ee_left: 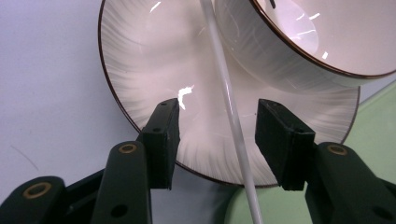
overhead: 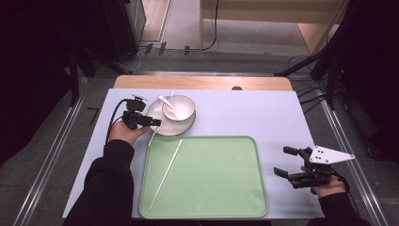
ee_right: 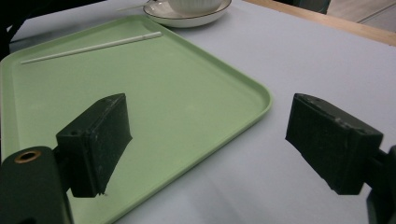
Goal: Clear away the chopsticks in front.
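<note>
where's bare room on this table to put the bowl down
The green tray is bare right of the white chopstick. The table is bare right of the bowl and between the tray and the right gripper. It is crowded at the plate, by the left gripper.

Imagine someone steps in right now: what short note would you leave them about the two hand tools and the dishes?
Left gripper: jaws open, straddling a white chopstick that lies across the plate; not yet pinched.
Right gripper: jaws open, holding nothing, beside the green tray.
Things: bowl with a spoon sits on the plate behind the tray. The other chopstick lies on the tray.
Done: one chopstick on the tray.
Left, probably: grip the chopstick on the plate, then perhaps move it and the dishes onto the tray.
</note>
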Tool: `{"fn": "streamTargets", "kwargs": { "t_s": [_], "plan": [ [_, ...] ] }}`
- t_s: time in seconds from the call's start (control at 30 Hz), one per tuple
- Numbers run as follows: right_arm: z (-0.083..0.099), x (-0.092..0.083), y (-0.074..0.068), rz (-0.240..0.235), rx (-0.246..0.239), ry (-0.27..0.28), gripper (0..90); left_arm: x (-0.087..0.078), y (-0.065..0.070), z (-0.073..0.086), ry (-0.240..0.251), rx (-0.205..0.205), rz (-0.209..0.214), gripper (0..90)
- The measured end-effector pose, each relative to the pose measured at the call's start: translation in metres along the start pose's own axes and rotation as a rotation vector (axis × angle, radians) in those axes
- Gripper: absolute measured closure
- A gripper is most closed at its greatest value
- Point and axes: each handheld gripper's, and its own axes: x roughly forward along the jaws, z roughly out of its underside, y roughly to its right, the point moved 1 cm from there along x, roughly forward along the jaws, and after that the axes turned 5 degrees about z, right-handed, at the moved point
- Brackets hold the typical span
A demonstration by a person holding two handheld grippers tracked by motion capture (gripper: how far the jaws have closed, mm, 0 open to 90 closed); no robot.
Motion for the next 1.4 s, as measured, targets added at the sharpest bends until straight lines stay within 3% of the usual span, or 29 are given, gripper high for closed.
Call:
{"fn": "streamTargets", "kwargs": {
  "t_s": [0.27, 0.37, 0.4, 0.53, 0.87, 0.93, 1.03, 1.2, 1.27, 1.4],
  "plan": [
    [0.001, -0.002, -0.001, 0.005, 0.007, 0.0, 14.0, 0.015, 0.005, -0.002, -0.021, -0.018, -0.033, 60.8],
    [0.001, -0.003, -0.001, 0.006, 0.005, 0.001, 14.1, 0.017, 0.004, -0.002, -0.019, -0.043, -0.036, 66.8],
    [0.001, -0.003, 0.0, 0.006, 0.004, 0.002, 14.1, 0.018, 0.004, -0.003, -0.017, -0.067, -0.036, 73.2],
    [0.001, -0.003, 0.0, 0.003, 0.007, 0.002, 14.1, 0.018, 0.004, -0.003, -0.009, -0.085, -0.046, 84.1],
    [0.001, -0.003, 0.0, 0.002, 0.007, 0.002, 14.1, 0.016, 0.004, -0.004, -0.004, -0.105, -0.039, 86.3],
    [0.001, -0.003, 0.0, 0.004, 0.006, 0.002, 14.1, 0.009, 0.001, -0.005, 0.01, -0.146, -0.027, 86.4],
    [0.001, -0.003, 0.0, 0.004, 0.005, 0.002, 14.1, -0.002, -0.002, -0.006, 0.041, -0.154, -0.023, 86.4],
    [0.001, -0.003, 0.0, 0.004, 0.005, 0.002, 14.1, -0.017, -0.009, -0.004, 0.053, -0.171, -0.034, 86.4],
    [0.001, -0.003, 0.0, 0.004, 0.004, 0.001, 14.1, -0.032, -0.015, -0.002, 0.073, -0.199, -0.035, 86.5],
    [0.001, -0.003, -0.001, 0.004, 0.005, 0.0, 14.1, -0.051, -0.018, -0.001, 0.1, -0.212, -0.05, 86.4]
  ]
}}
